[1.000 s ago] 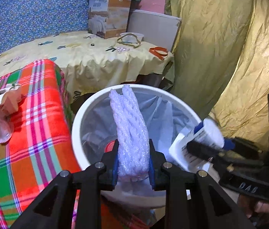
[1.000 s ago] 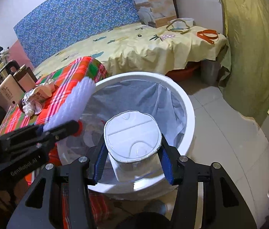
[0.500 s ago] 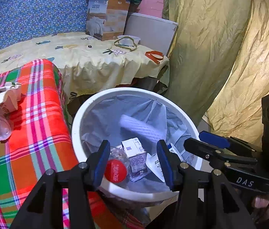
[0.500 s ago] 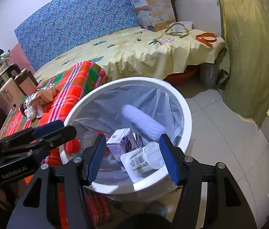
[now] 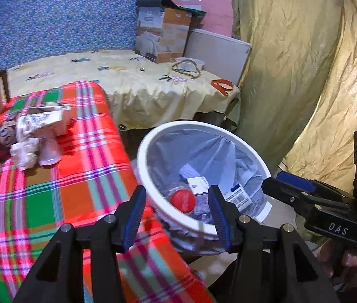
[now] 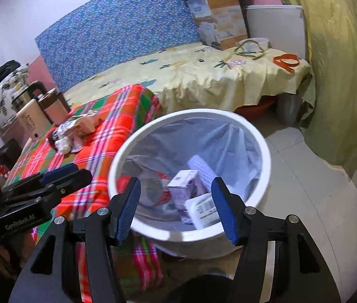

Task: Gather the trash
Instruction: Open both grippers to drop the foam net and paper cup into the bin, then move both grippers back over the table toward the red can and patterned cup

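A white bin (image 5: pixel 145 166) (image 6: pixel 264 149) with a grey liner stands on the floor beside the plaid-covered table (image 5: pixel 52 184) (image 6: pixel 117 116). Inside lie a red-capped bottle (image 5: pixel 182 200), a small carton (image 6: pixel 182 183), a white foam roll (image 6: pixel 201 166) and a white labelled bottle (image 6: pixel 202 210). A pile of crumpled trash (image 5: pixel 34 133) (image 6: pixel 73 132) lies on the plaid cloth. My left gripper (image 5: pixel 177 210) is open and empty over the bin's near left rim. My right gripper (image 6: pixel 177 208) is open and empty over the bin's near rim.
A bed with a yellow sheet (image 5: pixel 138 83) (image 6: pixel 203 75) holds a cardboard box (image 5: pixel 162 34), a bowl and an orange strap (image 6: pixel 286 61). Olive curtains (image 5: pixel 292 75) hang at the right. A kettle and cups (image 6: pixel 39 106) stand at the table's far end.
Both grippers opened and dropped the foam roll and the white bottle into the bin. Both have since drawn back, and the left has swung left toward the plaid table.
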Motion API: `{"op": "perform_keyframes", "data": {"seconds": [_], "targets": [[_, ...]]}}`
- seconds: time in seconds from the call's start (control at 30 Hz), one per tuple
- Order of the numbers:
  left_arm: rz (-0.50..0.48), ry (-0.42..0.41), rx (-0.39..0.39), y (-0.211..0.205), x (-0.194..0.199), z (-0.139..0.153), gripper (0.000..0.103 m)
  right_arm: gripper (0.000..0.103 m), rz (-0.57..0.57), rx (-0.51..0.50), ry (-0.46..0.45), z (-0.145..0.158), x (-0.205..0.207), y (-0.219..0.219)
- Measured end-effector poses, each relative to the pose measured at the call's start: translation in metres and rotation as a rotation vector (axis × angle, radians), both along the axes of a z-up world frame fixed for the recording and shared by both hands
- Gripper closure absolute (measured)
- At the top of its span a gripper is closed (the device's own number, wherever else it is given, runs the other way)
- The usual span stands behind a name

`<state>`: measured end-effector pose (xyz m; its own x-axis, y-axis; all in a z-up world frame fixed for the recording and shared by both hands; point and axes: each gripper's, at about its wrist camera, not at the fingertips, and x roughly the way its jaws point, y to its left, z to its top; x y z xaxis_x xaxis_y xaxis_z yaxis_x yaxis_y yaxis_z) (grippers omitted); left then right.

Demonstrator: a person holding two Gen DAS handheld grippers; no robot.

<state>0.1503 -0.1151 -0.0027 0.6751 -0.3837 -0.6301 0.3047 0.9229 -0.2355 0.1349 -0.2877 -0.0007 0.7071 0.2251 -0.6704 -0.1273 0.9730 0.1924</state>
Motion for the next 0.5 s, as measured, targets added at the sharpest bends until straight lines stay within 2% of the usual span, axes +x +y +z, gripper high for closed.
{"op": "perform_keyframes", "data": {"seconds": [0.5], "targets": [[0.136,-0.01,0.017,0.052,-0.033,-0.003,0.05,0.043,0.139,0.0,-0.014,0.005,-0.012,0.045]]}}
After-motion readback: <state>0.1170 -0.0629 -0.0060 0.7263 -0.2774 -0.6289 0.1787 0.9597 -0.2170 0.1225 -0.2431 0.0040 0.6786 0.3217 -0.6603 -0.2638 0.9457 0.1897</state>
